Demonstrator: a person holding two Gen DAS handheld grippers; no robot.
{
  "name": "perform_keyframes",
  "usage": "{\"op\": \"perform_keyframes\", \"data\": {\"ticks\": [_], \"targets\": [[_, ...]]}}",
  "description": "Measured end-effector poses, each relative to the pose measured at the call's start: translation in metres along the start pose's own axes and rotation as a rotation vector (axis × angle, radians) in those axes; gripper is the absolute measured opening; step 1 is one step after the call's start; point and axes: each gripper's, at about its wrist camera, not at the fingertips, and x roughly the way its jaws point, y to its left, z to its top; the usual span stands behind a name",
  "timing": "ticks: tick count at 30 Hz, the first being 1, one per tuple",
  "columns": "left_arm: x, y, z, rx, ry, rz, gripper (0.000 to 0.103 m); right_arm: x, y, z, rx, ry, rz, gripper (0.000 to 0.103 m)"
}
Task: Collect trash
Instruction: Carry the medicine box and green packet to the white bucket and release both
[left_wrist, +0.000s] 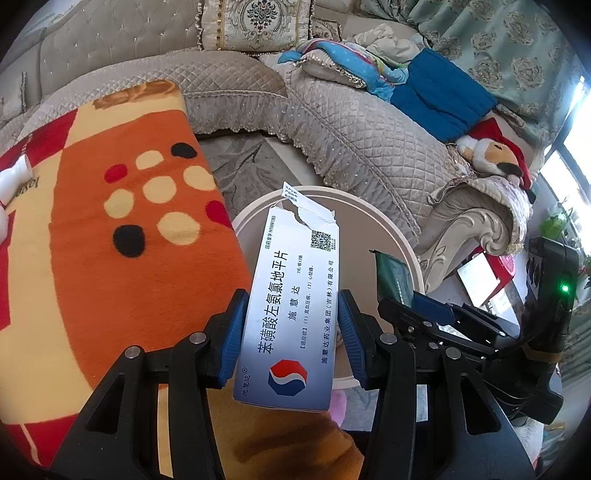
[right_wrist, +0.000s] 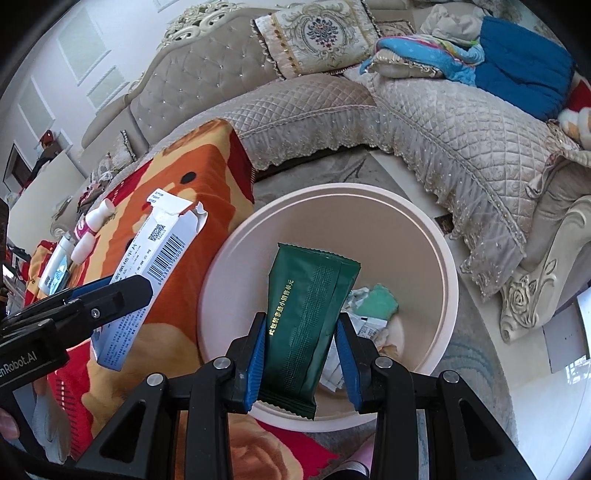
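My left gripper (left_wrist: 291, 321) is shut on a white and blue medicine box (left_wrist: 295, 306) with a torn top, held over the near rim of the pale pink trash bin (left_wrist: 399, 236). My right gripper (right_wrist: 301, 343) is shut on a dark green snack wrapper (right_wrist: 308, 321), held above the open bin (right_wrist: 439, 302). Crumpled paper and a green scrap (right_wrist: 380, 301) lie inside the bin. The box also shows in the right wrist view (right_wrist: 147, 273), left of the bin, and the wrapper in the left wrist view (left_wrist: 393, 278).
An orange patterned blanket (left_wrist: 122, 236) covers the surface left of the bin. Small white bottles (right_wrist: 90, 236) and a tube lie on it. A quilted grey sofa (left_wrist: 369, 140) with cushions, a blue blanket and a plush toy curves behind the bin.
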Motion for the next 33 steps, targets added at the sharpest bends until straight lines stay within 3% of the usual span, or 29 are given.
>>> {"op": "perform_keyframes", "data": {"ticks": [8,11,18,33], "targets": [[0.004,0.001,0.0,-0.013,0.011,-0.02,0.047,0.009,-0.01,0.0,0.033,0.021,-0.013,0.036],[0.005,0.002,0.001,-0.013,0.016,-0.025,0.048,0.01,-0.012,0.0,0.047,0.022,-0.017,0.047],[0.003,0.003,0.0,-0.025,0.023,-0.04,0.054,0.008,-0.013,-0.002,0.064,0.027,-0.018,0.048],[-0.014,0.02,-0.007,-0.04,-0.003,-0.012,0.054,-0.001,0.014,-0.001,0.013,0.02,-0.008,0.048]]}}
